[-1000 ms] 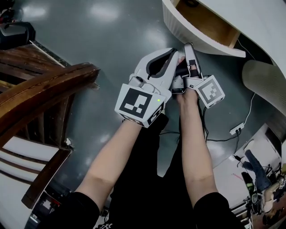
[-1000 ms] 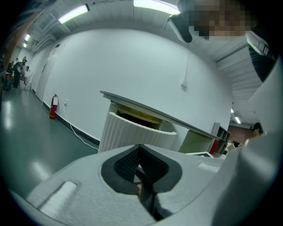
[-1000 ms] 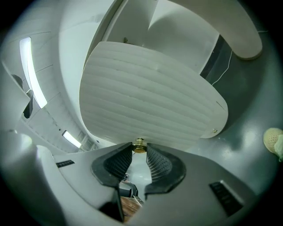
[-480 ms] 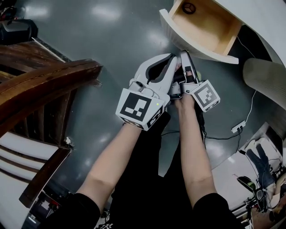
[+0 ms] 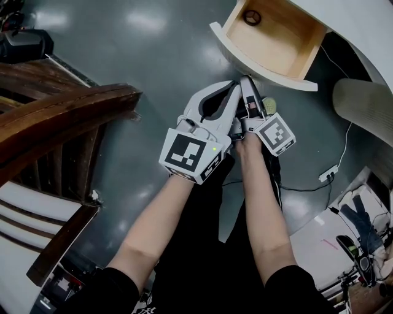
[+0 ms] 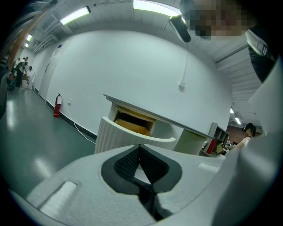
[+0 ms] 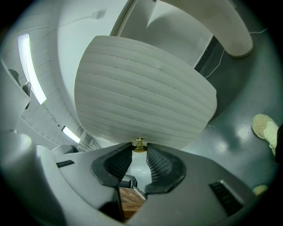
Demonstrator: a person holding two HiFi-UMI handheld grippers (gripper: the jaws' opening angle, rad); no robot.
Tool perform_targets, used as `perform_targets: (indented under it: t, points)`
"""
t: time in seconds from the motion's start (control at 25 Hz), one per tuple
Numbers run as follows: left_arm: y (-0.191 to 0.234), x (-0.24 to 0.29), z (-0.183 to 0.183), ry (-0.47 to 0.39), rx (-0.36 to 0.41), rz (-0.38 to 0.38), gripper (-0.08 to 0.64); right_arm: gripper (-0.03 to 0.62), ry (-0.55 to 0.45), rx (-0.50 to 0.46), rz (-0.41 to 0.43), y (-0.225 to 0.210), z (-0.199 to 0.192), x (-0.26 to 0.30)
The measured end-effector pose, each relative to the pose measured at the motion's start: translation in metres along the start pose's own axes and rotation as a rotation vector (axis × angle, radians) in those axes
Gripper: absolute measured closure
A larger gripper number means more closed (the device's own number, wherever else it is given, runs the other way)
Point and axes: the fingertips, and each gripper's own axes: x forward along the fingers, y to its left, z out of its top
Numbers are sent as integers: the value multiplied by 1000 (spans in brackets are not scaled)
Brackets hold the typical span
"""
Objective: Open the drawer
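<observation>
The white drawer (image 5: 258,68) with a ribbed curved front (image 7: 141,92) stands pulled out of the white cabinet (image 5: 362,30), and its wooden inside shows. A small dark ring (image 5: 252,17) lies in it. My right gripper (image 5: 247,81) is at the drawer front. In the right gripper view its pads close on the brass knob (image 7: 139,145) at their tips. My left gripper (image 5: 231,87) hangs right beside it on the left, shut with nothing between its pads (image 6: 128,163). The left gripper view shows the open drawer (image 6: 132,128) ahead, apart from that gripper.
A dark wooden chair (image 5: 61,116) fills the left side. A beige rounded seat (image 5: 362,104) stands right of the drawer. A white power strip (image 5: 327,175) with cables lies on the grey floor at the right. A red fire extinguisher (image 6: 57,106) stands by the far wall.
The drawer has slid further out of the cabinet, showing more of its wooden inside. Both grippers have drawn back together, the right one still on the knob.
</observation>
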Motion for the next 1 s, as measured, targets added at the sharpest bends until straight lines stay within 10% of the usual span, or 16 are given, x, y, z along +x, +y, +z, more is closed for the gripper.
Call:
perform_targets:
  t: [0.68, 1.0]
  points:
    - [-9, -13, 25, 41, 5, -11, 551, 499, 70, -3, -106, 15, 0, -19]
    - [-35, -30, 67, 56, -2, -13, 551, 552, 105, -83, -54, 86, 21, -46]
